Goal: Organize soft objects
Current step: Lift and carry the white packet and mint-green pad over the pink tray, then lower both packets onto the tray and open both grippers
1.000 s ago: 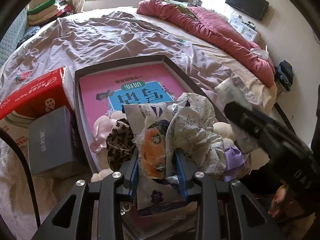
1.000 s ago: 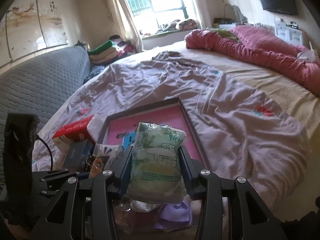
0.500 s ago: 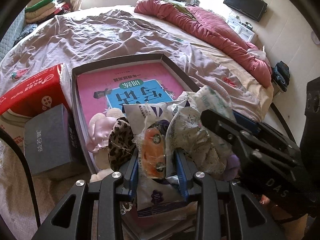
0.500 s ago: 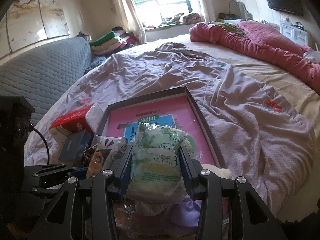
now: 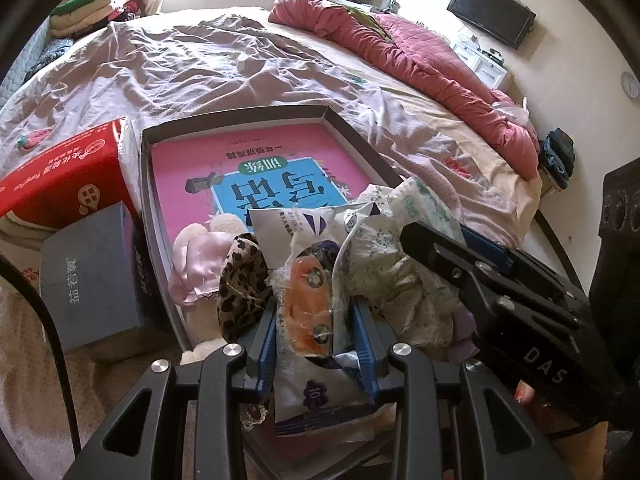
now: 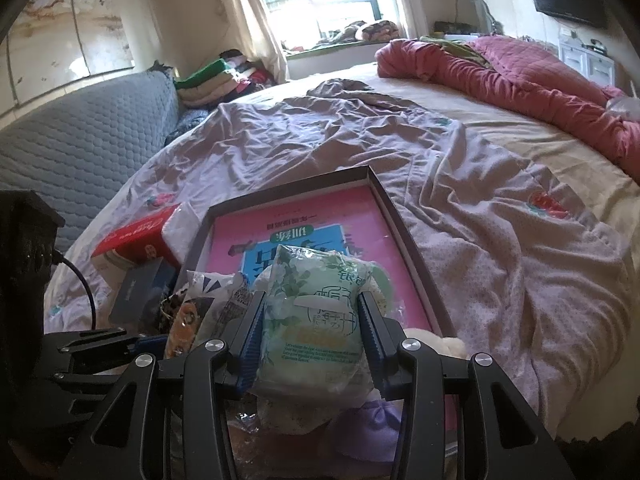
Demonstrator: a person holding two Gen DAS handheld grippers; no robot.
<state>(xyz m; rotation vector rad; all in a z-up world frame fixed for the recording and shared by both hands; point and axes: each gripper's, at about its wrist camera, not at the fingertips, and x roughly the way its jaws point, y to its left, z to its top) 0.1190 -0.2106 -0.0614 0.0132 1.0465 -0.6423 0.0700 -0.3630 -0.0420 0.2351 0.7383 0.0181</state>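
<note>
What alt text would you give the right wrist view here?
The right gripper is shut on a pale green soft packet above a dark tray lined with a pink book, on a bed with a rumpled mauve sheet. The left gripper sits at lower left, clamped on a clear-wrapped orange packet.

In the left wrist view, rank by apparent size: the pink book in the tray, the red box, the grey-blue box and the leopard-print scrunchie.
1. pink book
2. red box and grey-blue box: they look about alike, and the grey-blue one is nearer the camera, so unranked.
3. leopard-print scrunchie
</note>
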